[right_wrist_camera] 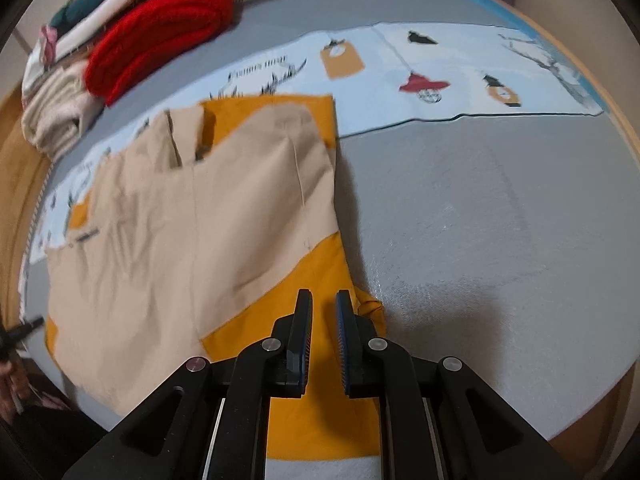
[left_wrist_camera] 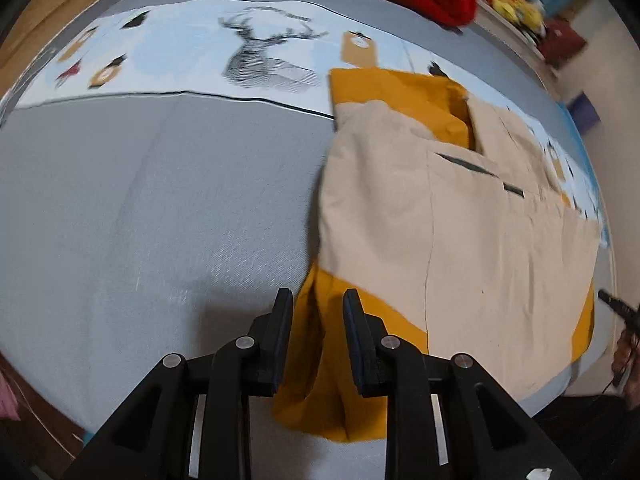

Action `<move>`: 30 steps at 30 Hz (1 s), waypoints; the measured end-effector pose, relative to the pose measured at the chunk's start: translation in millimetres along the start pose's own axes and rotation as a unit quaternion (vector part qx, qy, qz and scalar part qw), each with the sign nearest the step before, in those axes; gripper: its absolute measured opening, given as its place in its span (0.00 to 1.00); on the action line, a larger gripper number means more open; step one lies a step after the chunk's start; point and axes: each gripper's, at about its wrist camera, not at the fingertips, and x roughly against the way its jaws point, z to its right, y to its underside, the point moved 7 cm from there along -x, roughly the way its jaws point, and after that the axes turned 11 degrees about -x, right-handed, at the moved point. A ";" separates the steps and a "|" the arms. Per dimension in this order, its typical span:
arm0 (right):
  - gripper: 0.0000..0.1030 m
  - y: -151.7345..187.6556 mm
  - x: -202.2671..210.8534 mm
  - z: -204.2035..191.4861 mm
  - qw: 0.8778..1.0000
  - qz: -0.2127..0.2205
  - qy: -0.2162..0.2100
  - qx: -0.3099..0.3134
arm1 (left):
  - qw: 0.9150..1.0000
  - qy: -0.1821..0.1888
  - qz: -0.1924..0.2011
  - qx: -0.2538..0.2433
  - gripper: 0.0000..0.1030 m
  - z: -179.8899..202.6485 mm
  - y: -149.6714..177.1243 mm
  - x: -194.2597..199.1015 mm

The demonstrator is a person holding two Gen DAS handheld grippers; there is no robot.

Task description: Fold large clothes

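Your left tool (left_wrist_camera: 316, 300) hangs parted over the mustard hem, pads clear of cloth. The beige-and-mustard garment (left_wrist_camera: 460, 232) lies flat on the bed (left_wrist_camera: 140, 200) near its front edge. Your right tool (right_wrist_camera: 324, 300) stands slightly open above the garment's other mustard corner, gripping nothing.

We see both wrist views in soft, even indoor light, with no glare. A gripper shadow falls on the grey bed cover (left_wrist_camera: 120, 208) in each view. Fisheye bending curves the edges (dark corners too). Motion blur smears the beige and mustard garment (right_wrist_camera: 160, 220) and the background clutter.
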 end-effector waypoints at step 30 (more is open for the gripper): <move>0.02 6.7 -20.1 -2.9 0.999 -0.031 -0.027 -0.001 | 1.000 -0.004 -0.021 -0.012 0.07 22.8 -13.2 -28.9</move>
